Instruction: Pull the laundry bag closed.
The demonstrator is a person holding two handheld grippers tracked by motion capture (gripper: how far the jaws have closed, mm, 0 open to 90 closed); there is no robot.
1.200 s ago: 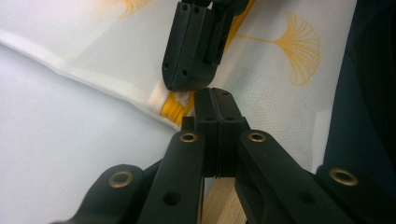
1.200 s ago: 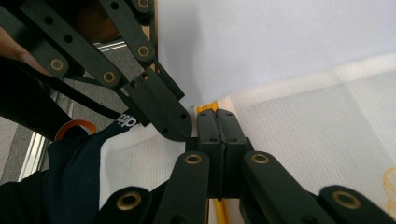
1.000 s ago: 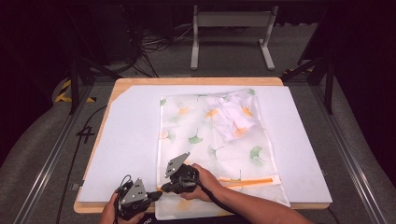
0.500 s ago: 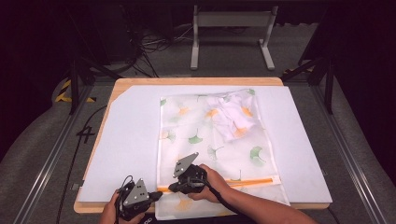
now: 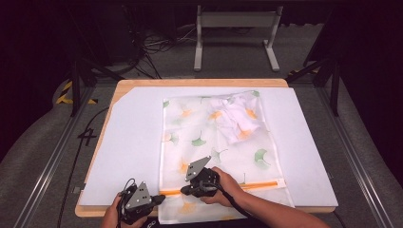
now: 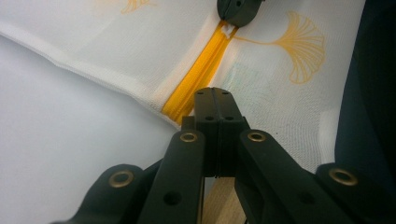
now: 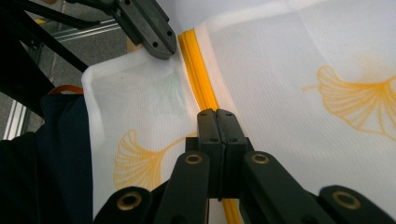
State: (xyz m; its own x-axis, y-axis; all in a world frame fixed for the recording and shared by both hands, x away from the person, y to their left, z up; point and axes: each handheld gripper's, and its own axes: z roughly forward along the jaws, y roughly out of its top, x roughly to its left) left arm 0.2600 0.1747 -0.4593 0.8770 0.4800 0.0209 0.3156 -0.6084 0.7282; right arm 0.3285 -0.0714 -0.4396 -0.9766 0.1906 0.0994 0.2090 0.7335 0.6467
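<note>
Lying across the near half of the wooden table, on a white board: a sheer mesh laundry bag printed with orange and green ginkgo leaves, holding a bundled white garment up at its far end. Running along the bag's near edge, crosswise to the person: 1 orange zipper.

Pinning the zipper's left end at the bag's corner: the left gripper, jaws pressed fully together on the orange tape, seemingly anchoring it. Clamping further along the same zipper, toward the bag's middle: the right gripper, jaws likewise squeezed flat, apparently on the slider or its pull tab, though hard to confirm, the tips covering it. Showing in the left gripper view: the zipper stretching away to the other jaw tips at the top, with a small white tab just beneath them.

Judging the risks from here:
1. Snagging loose mesh in the slider, caused by slack fabric bunching beside the track.
2. Losing the anchoring corner, caused by thin tape slipping out under a hard pull, dragging the whole bag sideways.
3. Slipping off the tiny pull, caused by pulling at an angle to the track.
</note>
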